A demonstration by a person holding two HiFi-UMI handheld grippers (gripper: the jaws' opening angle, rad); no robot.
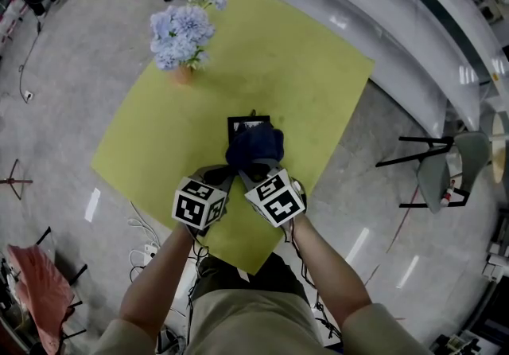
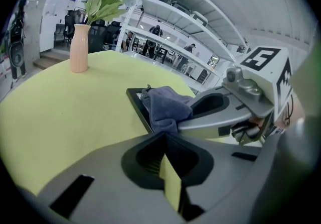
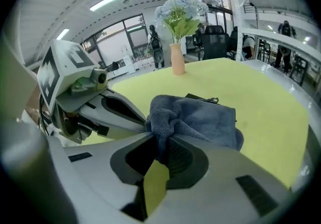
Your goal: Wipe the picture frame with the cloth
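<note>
A black picture frame [image 1: 248, 122] lies on the yellow table [image 1: 159, 146], and a dark blue cloth [image 1: 254, 146] covers its near part. My right gripper [image 1: 248, 173] is shut on a bunched fold of the cloth [image 3: 200, 117], which spreads over the frame [image 3: 200, 98]. My left gripper [image 1: 229, 174] sits just left of it with its jaws shut, tips at the frame's near edge [image 2: 138, 102]. Whether those tips pinch the frame is hidden. In the left gripper view the cloth [image 2: 168, 105] hangs over the frame beside the right gripper [image 2: 183, 121].
A peach vase of pale blue flowers [image 1: 183, 43] stands at the table's far left. White shelving [image 1: 413, 35] runs along the right, with a grey chair [image 1: 445, 170] below it. Cables and a power strip [image 1: 147, 250] lie on the floor near the table's front corner.
</note>
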